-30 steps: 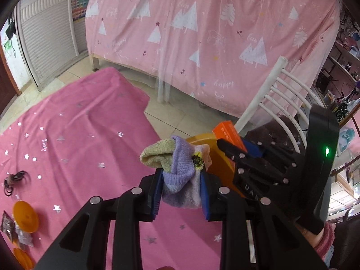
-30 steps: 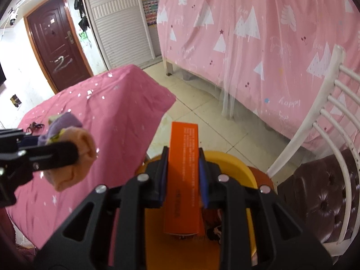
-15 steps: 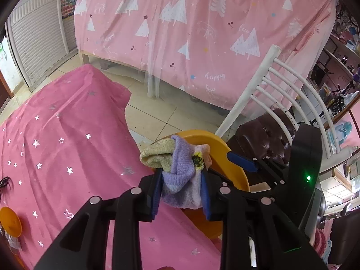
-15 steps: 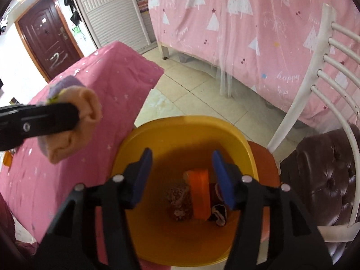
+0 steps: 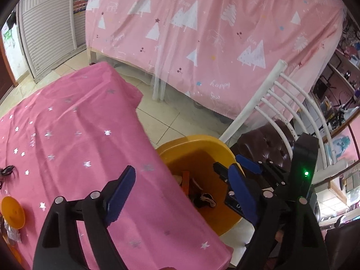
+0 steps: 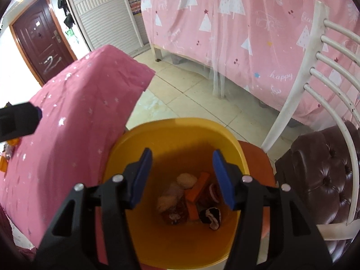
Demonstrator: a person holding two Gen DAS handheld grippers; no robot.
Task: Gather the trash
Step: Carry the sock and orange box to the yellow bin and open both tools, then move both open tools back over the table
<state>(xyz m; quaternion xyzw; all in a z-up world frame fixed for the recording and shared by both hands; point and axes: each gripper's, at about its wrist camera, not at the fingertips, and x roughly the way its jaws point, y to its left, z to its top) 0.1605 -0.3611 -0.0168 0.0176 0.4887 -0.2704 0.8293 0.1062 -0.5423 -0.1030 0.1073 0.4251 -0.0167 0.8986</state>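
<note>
A yellow bin [image 6: 180,121] stands on the floor beside the table. At its bottom lie an orange box [image 6: 199,186], a peach and purple sock bundle [image 6: 172,193] and other scraps. My right gripper [image 6: 182,157] hangs open over the bin mouth, with nothing between its blue pads. My left gripper [image 5: 181,175] is over the table edge and the bin's [image 5: 195,140] near rim. Its jaws are opening wide and they hold nothing. One left finger [image 6: 20,121] shows at the left edge of the right wrist view.
A pink star-print cloth [image 5: 78,135] covers the table, with an orange lid [image 5: 12,211] and wrappers at its left end. A white chair with a brown seat [image 6: 326,180] stands right of the bin. A pink curtained bed [image 5: 202,33] is behind.
My right gripper opened and the orange box dropped into the bin. Then my left gripper opened and the sock bundle left its pads; it now lies in the bin.
</note>
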